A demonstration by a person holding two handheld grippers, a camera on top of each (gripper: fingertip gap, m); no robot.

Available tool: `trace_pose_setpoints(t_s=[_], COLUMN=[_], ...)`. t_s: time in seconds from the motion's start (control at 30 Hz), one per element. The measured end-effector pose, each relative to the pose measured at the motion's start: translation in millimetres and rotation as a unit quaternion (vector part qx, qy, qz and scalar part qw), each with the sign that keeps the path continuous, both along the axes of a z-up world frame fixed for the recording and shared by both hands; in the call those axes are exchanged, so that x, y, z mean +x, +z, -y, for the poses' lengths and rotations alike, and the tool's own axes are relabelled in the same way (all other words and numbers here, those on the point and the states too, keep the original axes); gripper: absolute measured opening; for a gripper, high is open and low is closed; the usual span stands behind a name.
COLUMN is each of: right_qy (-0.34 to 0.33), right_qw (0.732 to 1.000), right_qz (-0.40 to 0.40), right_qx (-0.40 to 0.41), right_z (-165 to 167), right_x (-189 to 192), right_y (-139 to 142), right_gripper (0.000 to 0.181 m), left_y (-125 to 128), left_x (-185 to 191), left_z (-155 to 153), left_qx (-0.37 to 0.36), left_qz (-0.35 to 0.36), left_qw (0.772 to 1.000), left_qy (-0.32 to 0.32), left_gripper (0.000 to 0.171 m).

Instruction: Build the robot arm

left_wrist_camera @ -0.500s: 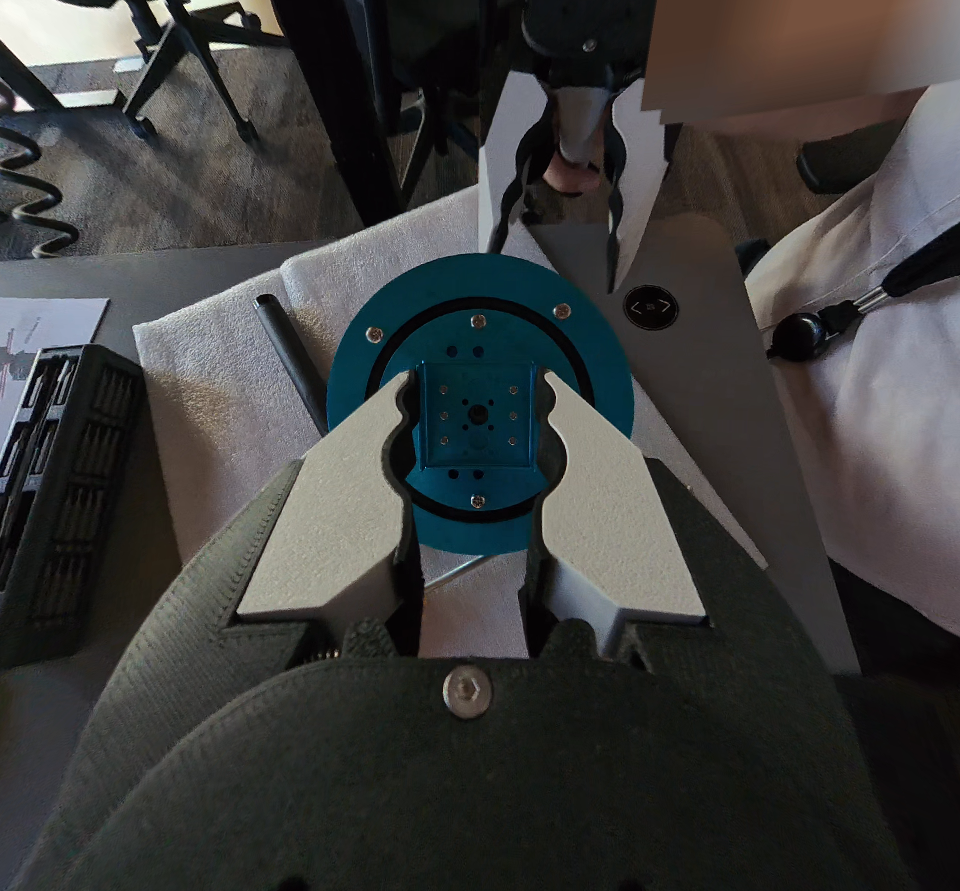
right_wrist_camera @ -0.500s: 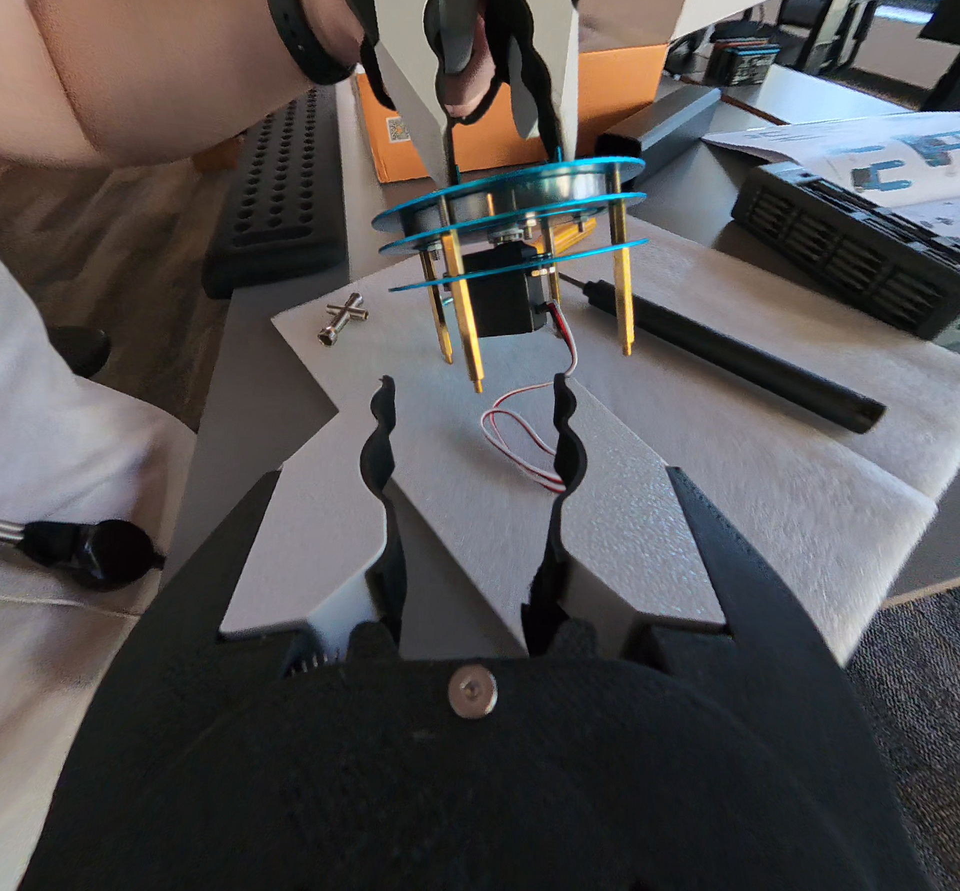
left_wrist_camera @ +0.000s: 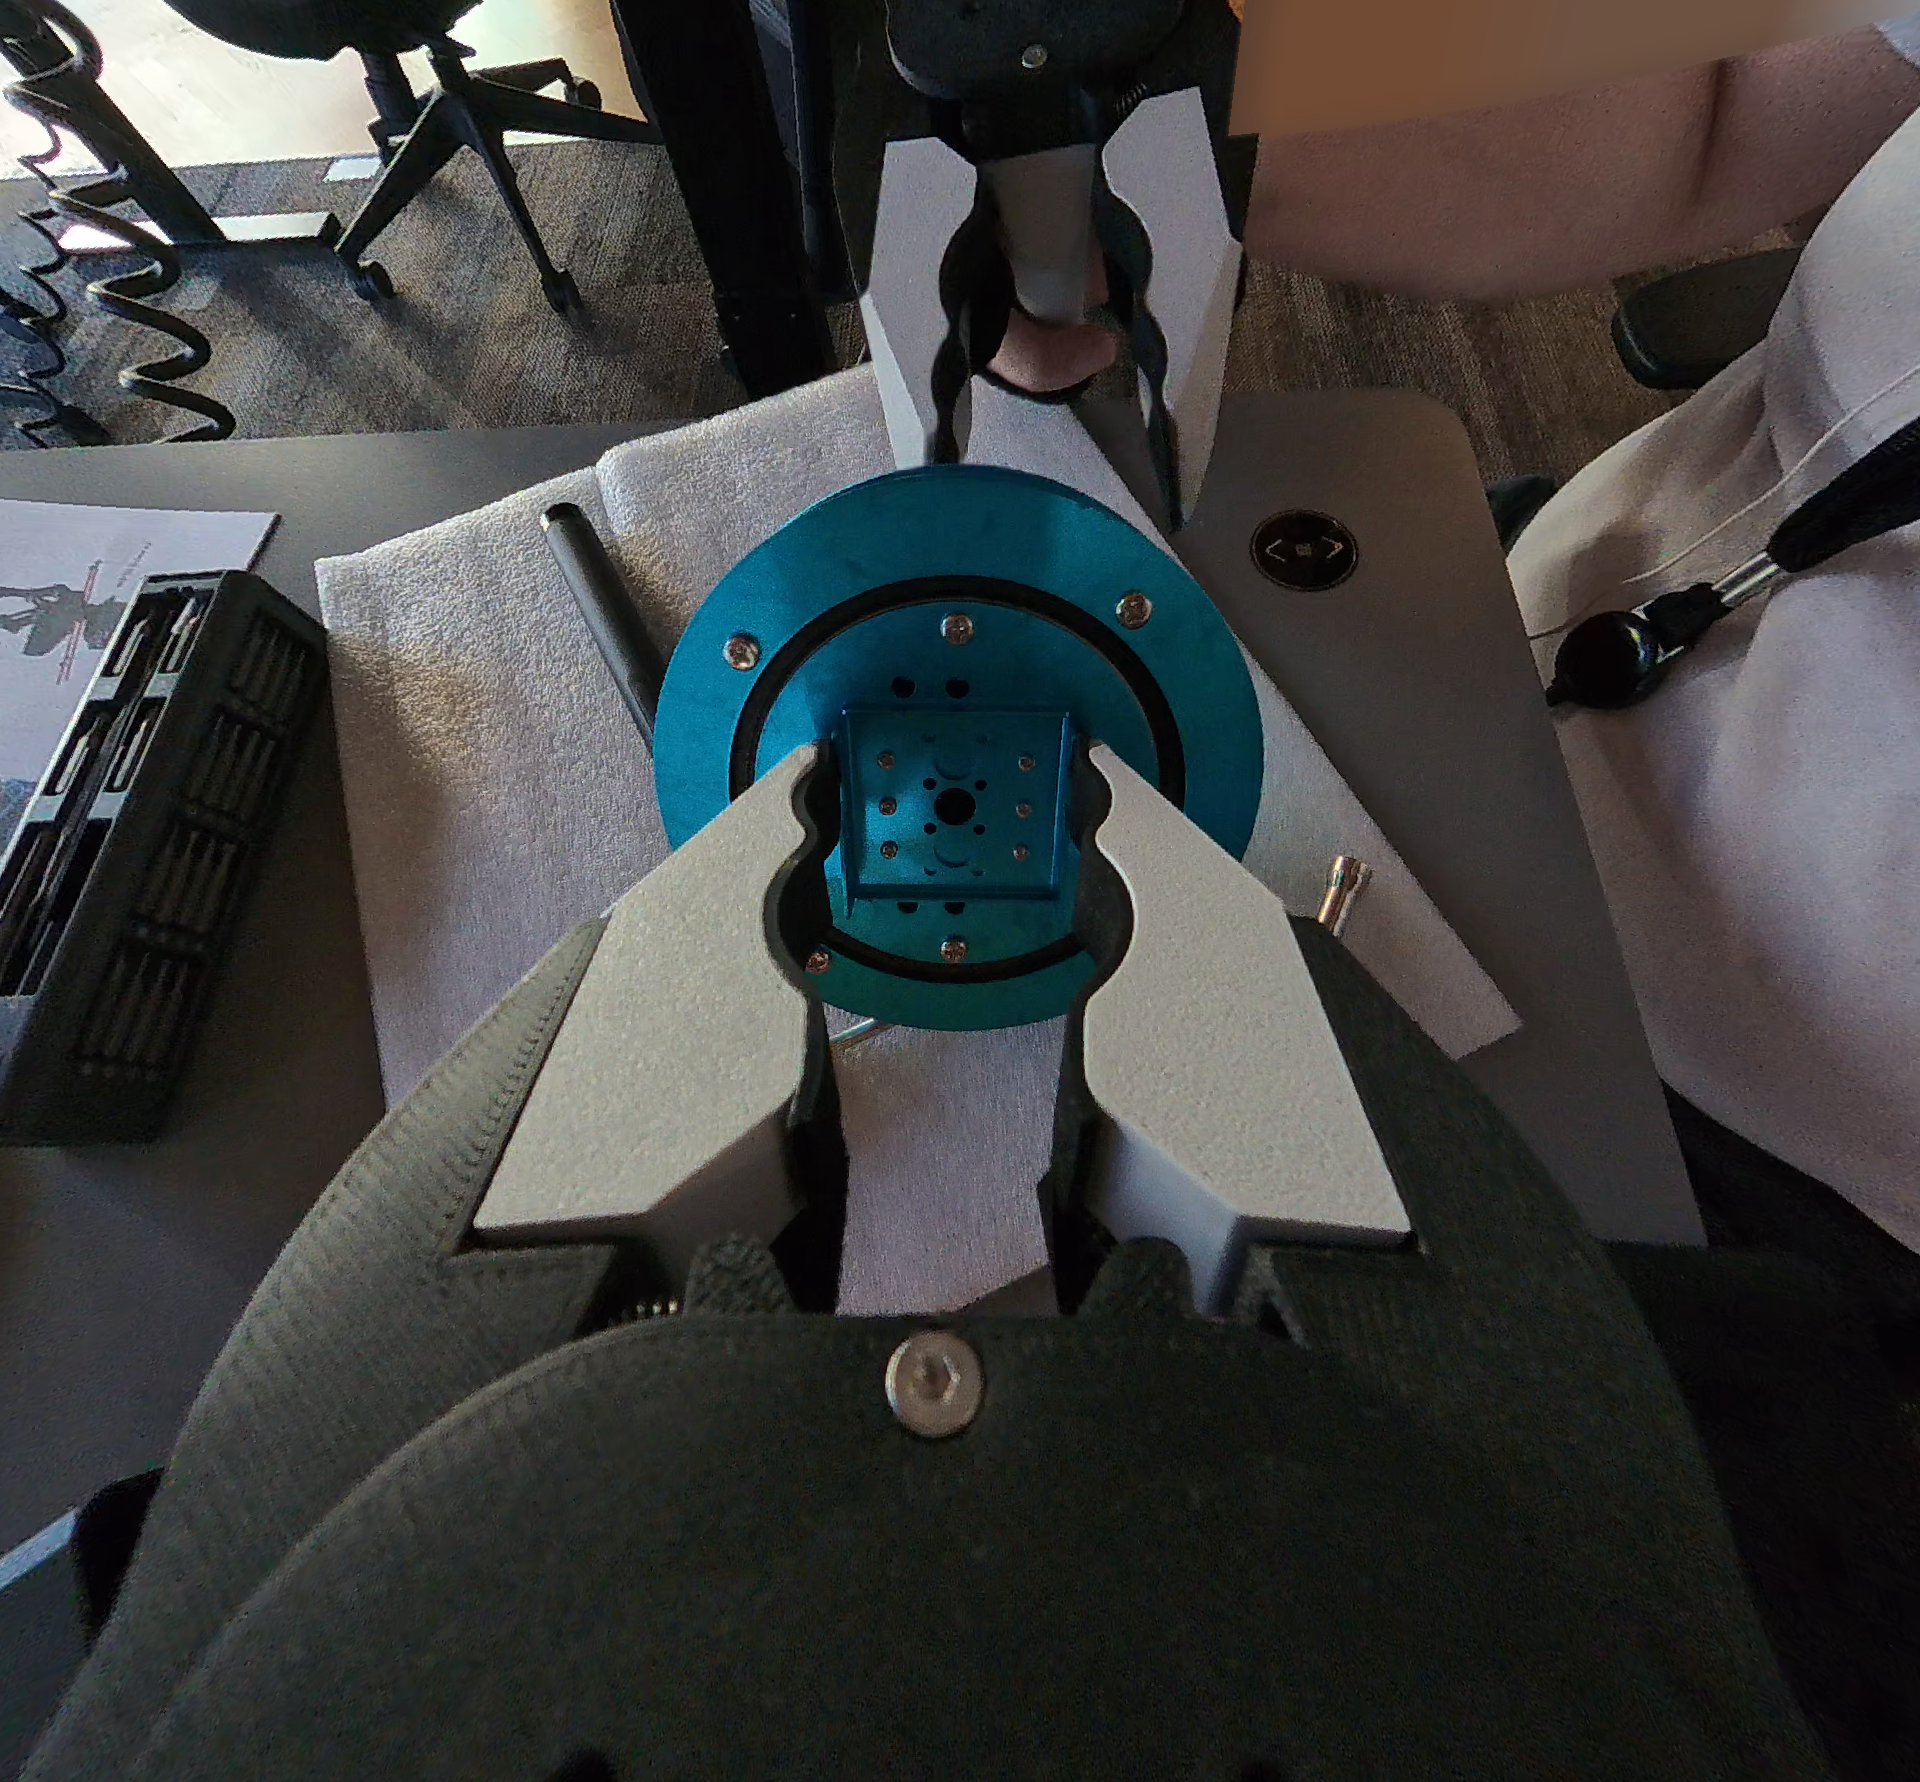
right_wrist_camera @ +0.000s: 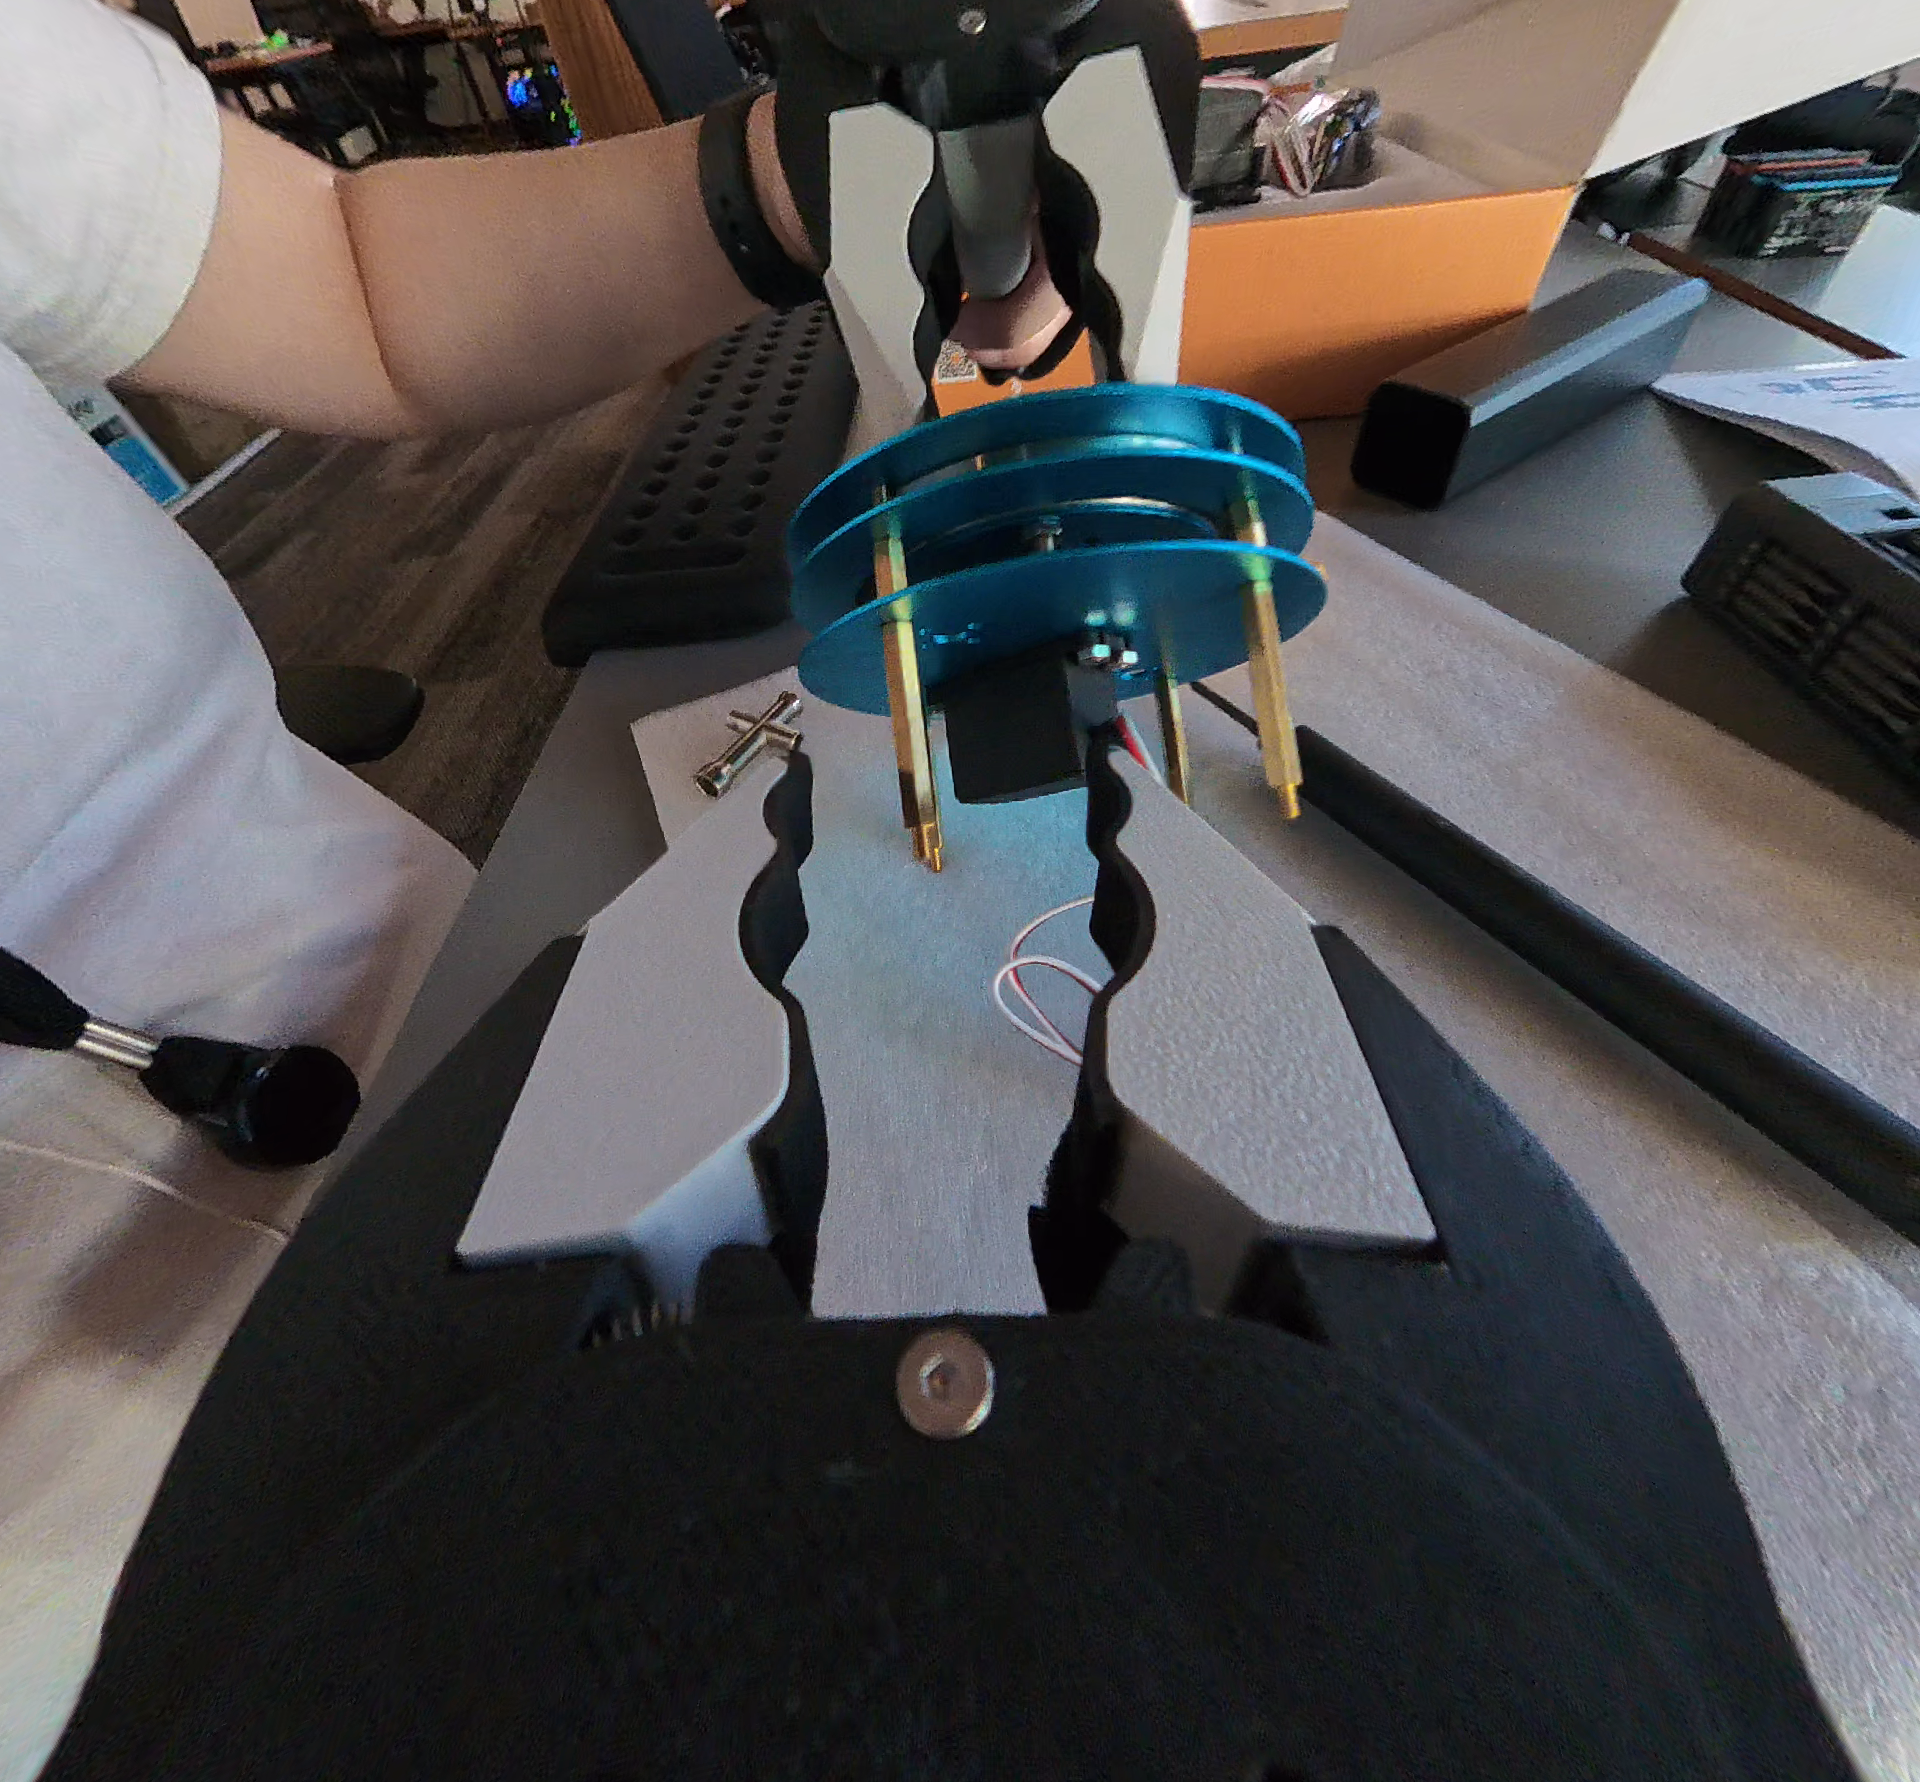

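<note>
the left tool (left_wrist_camera: 951,823) is clamped on the blue square bracket (left_wrist_camera: 951,813) at the top of a blue disc assembly (right_wrist_camera: 1049,548) and holds it in the air above the white foam sheet (right_wrist_camera: 914,1005) on the grey table (left_wrist_camera: 1382,724). from the right wrist view the assembly shows as 3 stacked blue discs tilted toward the camera, with brass standoffs (right_wrist_camera: 906,693) pointing down, a black servo block (right_wrist_camera: 1013,735) under the lowest disc, and a red-and-white wire (right_wrist_camera: 1039,979) trailing onto the foam. the right tool (right_wrist_camera: 951,776) has its fingers apart and grips nothing — its tips sit just below and in front of the assembly, with the right fingertip close to the servo block, though whether it touches cannot be told. a small metal cross wrench (right_wrist_camera: 750,743) lies on the foam just beside the right tool's left fingertip. a long black rod (right_wrist_camera: 1600,963) lies across the foam to the right of the assembly. farther off on the table are a black bit case (left_wrist_camera: 125,839), a black perforated tray (right_wrist_camera: 717,475), a grey box-shaped bar (right_wrist_camera: 1527,387) and an open orange cardboard box (right_wrist_camera: 1371,278).
</note>
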State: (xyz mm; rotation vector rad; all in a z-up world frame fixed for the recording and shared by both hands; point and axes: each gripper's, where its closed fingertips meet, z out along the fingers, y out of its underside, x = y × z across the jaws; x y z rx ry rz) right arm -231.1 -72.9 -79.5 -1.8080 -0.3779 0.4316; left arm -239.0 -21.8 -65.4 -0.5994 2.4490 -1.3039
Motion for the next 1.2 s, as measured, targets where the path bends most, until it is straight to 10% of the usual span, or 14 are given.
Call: trace_pose_setpoints(t_s=[0.43,0.93,1.2], right_qy=[0.062,0.095,0.084], right_qw=[0.985,0.991,0.991], right_qz=[-0.155,0.038,0.005], right_qx=[-0.038,-0.090,-0.107], right_z=[1.7,-29.7,-29.6], right_x=[32.5,6.7,7.4], right_y=[13.3,-21.5,-24.1], right_gripper=[0.036,0.034,0.029], left_y=[-1.9,-4.9,-3.9], left_x=[-2.7,-6.4,-4.7], left_z=[-3.9,-8.4,-6.2], left_qx=[-0.019,-0.035,-0.026], left_qz=[0.016,0.032,0.030], left_qw=[1.000,0.999,0.999], left_qy=[0.001,0.009,0.009], left_gripper=[0.043,0.043,0.043])
